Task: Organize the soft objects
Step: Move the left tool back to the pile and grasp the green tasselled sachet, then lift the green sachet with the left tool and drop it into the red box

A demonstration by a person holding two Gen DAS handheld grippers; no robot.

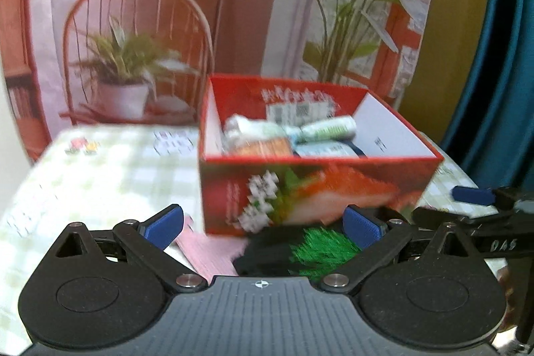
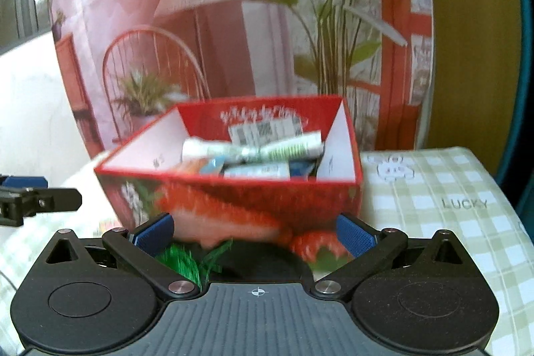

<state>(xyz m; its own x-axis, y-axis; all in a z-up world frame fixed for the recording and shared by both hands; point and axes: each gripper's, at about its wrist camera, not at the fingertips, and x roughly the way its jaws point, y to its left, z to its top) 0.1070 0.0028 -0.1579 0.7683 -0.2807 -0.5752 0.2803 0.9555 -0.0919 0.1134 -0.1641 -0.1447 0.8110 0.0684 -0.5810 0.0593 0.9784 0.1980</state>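
Note:
A red cardboard box (image 1: 317,159) (image 2: 233,181) with a fish picture stands on the checked tablecloth, holding several rolled soft items, among them a white-and-green roll (image 1: 327,127) (image 2: 283,149). In front of the box lie a black-and-green fuzzy piece (image 1: 300,252) (image 2: 263,259) and a pink cloth (image 1: 207,252). My left gripper (image 1: 263,227) hangs open over these two, just short of the box's front wall. My right gripper (image 2: 255,236) is open too, above the black-and-green piece and close to the box. Neither holds anything.
A pale green checked tablecloth (image 1: 100,169) (image 2: 434,189) covers the table, bare to the left and right of the box. Behind stands a printed backdrop (image 1: 133,22) with a chair and plants. A blue curtain (image 1: 500,55) hangs at the far right.

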